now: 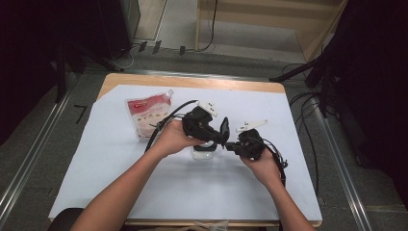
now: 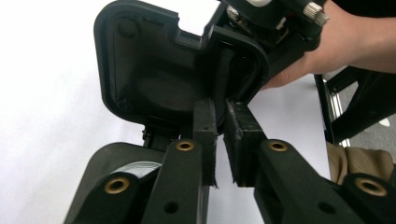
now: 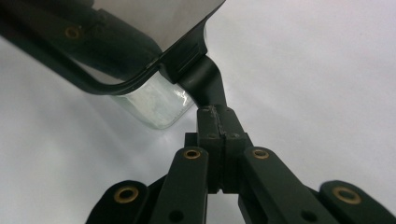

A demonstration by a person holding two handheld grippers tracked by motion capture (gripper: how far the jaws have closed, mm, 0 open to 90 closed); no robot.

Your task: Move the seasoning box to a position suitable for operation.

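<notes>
Both grippers hold the jar's parts at mid tabletop (image 1: 120, 192).
Your left gripper (image 2: 219, 135) pinches the hinged black lid (image 2: 154, 70); your right gripper (image 3: 218, 140), at 3 o'clock, clamps the handle (image 3: 205, 81) of the clear jar (image 3: 154, 105). Rigid, slick, breakable: grip edges.

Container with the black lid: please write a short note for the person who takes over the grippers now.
Left gripper: shut on the edge of the lid.
Right gripper: shut on the black handle of the clear container.
Container stands mid-table; pouch lies flat to its far left, untouched.
Done: lid swung up, open.
Left: probably filling from the pouch, then closing.
</notes>
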